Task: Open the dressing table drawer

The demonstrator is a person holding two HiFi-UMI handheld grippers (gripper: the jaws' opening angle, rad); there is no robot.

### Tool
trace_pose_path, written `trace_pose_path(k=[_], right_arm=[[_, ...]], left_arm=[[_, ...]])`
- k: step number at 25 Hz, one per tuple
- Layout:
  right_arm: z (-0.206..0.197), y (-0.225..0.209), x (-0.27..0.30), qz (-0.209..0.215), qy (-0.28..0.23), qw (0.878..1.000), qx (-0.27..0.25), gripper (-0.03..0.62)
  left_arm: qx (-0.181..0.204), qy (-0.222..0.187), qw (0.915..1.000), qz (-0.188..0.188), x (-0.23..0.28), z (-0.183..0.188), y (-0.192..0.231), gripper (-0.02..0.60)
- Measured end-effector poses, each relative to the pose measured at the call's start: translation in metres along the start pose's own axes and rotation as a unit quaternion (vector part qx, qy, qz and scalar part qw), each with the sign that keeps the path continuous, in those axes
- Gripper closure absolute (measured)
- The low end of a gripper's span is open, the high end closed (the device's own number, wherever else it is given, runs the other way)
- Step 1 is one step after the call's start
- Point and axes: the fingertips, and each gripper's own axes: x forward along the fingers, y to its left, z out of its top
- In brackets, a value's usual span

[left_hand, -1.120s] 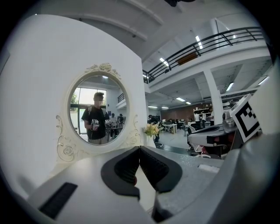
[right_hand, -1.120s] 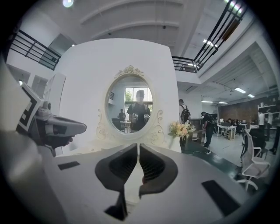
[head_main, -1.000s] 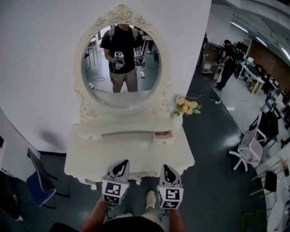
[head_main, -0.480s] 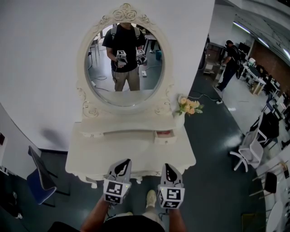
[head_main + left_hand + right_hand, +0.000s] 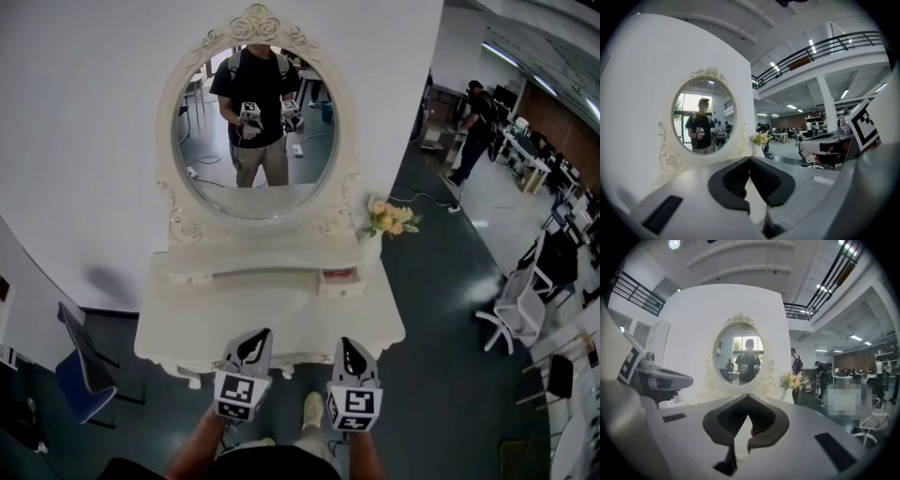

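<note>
A white dressing table [image 5: 197, 323] with an oval mirror [image 5: 253, 131] stands against the wall in the head view. On its raised shelf, a small drawer [image 5: 338, 281] at the right shows a reddish inside and stands slightly out. A matching small drawer [image 5: 192, 278] sits at the left. My left gripper [image 5: 247, 347] and right gripper [image 5: 349, 356] hover side by side over the table's front edge, both shut and holding nothing. In the left gripper view the left gripper [image 5: 749, 161] points at the mirror. In the right gripper view the right gripper [image 5: 748, 399] does the same.
A vase of pale flowers [image 5: 387, 221] stands on the table's right end. A blue chair [image 5: 80, 375] is on the floor at the left and a white office chair [image 5: 511, 309] at the right. A person [image 5: 469, 131] stands far back right.
The head view has shifted a little. Both grippers keep their place at the table's front edge.
</note>
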Motion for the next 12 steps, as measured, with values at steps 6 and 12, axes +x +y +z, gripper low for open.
trace_pose_path(k=[6, 12], right_arm=[[-0.0013, 0.0014, 0.0012, 0.003, 0.001, 1.000, 0.003, 0.599], [-0.0006, 0.0021, 0.0022, 0.004, 0.000, 1.000, 0.003, 0.599]], left_arm=[[0.002, 0.003, 1.0000, -0.001, 0.0002, -0.0012, 0.0000, 0.578], [0.001, 0.001, 1.0000, 0.000, 0.0010, -0.0002, 0.0014, 0.578]])
